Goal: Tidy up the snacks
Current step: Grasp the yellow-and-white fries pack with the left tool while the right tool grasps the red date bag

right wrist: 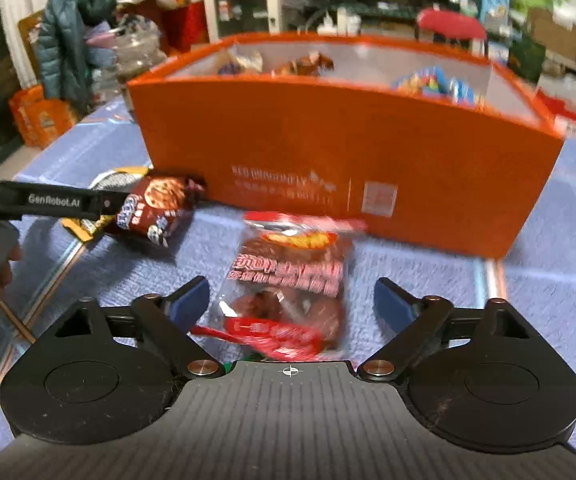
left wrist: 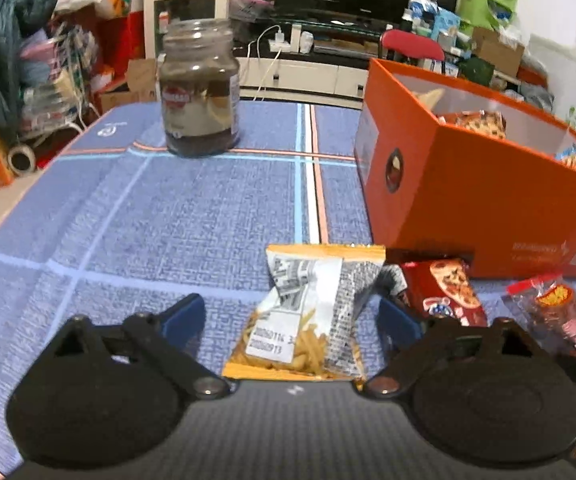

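My left gripper point(left wrist: 292, 314) is open, its jaws on either side of a yellow and grey packet of fries snacks point(left wrist: 308, 312) lying on the blue tablecloth. My right gripper point(right wrist: 292, 296) is open around a clear red-printed packet of brown cakes point(right wrist: 288, 280) on the cloth. An orange box point(right wrist: 344, 160) with several snacks inside stands just behind; it also shows in the left wrist view point(left wrist: 468, 184). A dark red cookie packet point(right wrist: 156, 208) lies left of the cakes, beside the box; it also shows in the left wrist view point(left wrist: 444, 292). The left gripper's body point(right wrist: 36, 200) reaches in from the left.
A glass coffee jar point(left wrist: 200, 88) stands at the table's far side. The table edge point(left wrist: 4, 216) runs along the left. Beyond it are a cluttered room, a TV stand point(left wrist: 308, 72), a red chair point(left wrist: 412, 44) and a hanging jacket point(left wrist: 4, 52).
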### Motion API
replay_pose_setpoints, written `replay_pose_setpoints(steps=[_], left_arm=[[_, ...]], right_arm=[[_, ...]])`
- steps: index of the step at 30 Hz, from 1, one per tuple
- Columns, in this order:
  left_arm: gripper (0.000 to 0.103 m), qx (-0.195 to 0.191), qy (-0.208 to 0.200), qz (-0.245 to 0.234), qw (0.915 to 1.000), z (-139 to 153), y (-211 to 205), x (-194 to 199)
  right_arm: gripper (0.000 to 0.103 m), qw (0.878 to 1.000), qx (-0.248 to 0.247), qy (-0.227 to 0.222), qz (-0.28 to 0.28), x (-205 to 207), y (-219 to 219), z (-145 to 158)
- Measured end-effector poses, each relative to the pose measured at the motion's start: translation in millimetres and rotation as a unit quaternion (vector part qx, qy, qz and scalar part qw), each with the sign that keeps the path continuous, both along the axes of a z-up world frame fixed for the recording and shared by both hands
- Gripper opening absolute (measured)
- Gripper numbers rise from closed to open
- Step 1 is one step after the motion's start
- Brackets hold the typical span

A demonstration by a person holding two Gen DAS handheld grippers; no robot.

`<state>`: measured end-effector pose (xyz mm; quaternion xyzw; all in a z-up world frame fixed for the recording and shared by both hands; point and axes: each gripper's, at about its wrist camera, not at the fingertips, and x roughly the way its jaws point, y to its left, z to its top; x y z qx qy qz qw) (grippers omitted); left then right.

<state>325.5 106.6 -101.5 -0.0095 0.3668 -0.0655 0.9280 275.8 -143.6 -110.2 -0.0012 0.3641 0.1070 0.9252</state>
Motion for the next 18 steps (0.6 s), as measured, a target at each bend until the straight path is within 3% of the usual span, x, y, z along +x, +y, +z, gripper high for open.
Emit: replay_pose_setpoints(steps=[2,4,8,13,18], left_arm=[[0.081,0.0,0.0,-0.003,1.0,1,-1,-2],[0.073,0.005,0.0,-0.005,1.0,3,-2,-3],[0.047,0.011,0.002,-0.009,0.9999,6,-5,-5],[0.045,0.008,0.01,0.002,0.9999,10,-5,-7],[0.044,0.026,0.002,0.024,0.9994,22,-5,-18]], right_arm=[[0.067,1.0,-0.004,-0.001,-0.008,3,-1,0],[0.052,1.0,-0.001,0.003,-0.011,4,-3,2],[0.048,1.0,-0.004,0.012,-0.012,3,-6,4],[0.046,1.0,-0.012,0.012,-0.011,0,-7,9],[0.046,0.998,-0.049,-0.029,-0.001,-14,-3,24]])
